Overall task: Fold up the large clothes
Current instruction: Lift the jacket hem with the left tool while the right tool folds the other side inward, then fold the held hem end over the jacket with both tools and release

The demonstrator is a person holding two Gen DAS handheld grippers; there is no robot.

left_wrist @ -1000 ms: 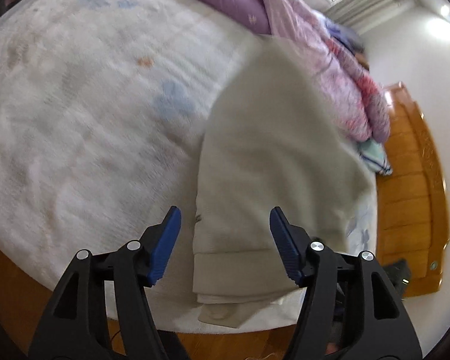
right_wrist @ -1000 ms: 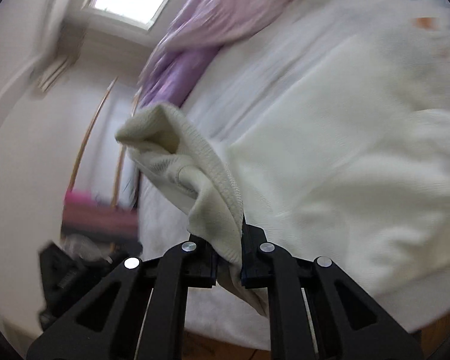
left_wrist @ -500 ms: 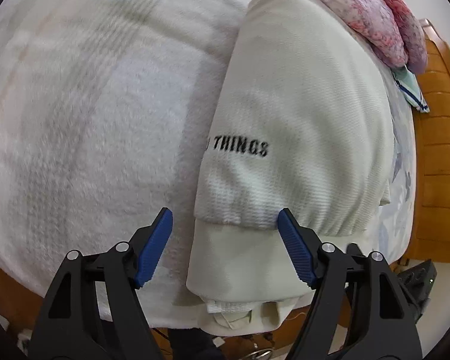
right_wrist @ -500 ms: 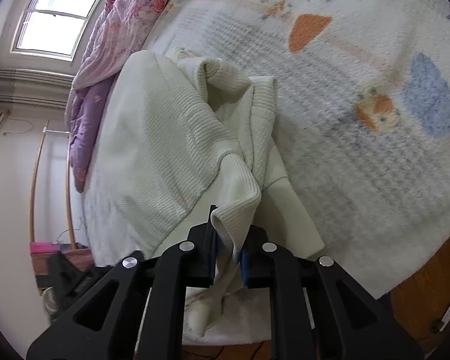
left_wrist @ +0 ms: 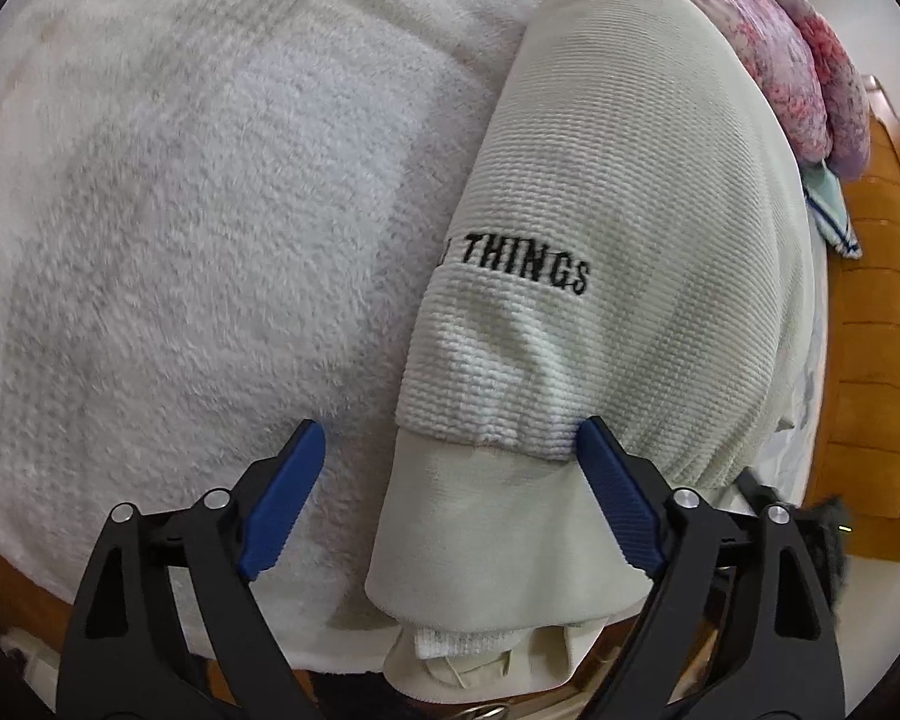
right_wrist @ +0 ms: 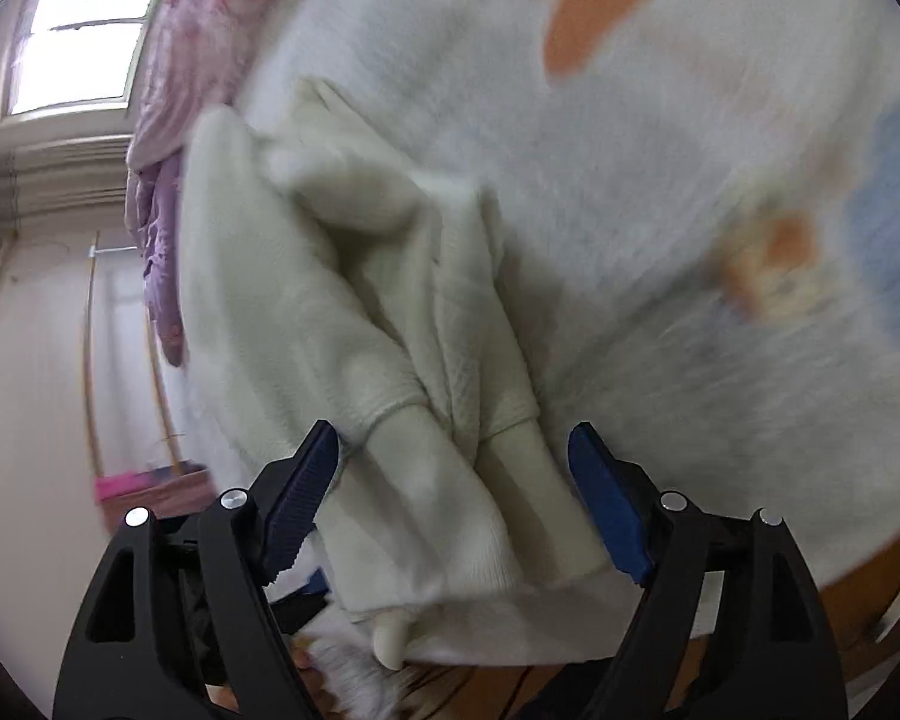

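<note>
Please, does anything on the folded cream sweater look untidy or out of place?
Yes. The sweater is folded smoothly on top, but its near end hangs past the blanket edge, with loose layers poking out underneath. In the right wrist view, its sleeves lie bunched and wrinkled, not flat.

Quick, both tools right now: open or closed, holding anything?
Left tool: open, holding nothing, fingers straddling the cream sweater.
Right tool: open, holding nothing, sweater lying between its fingers.

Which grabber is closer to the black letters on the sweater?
Left. The left gripper hangs open just below the black letters on the sweater. The right gripper is open over the sleeve cuffs, and its view shows no letters.
</note>
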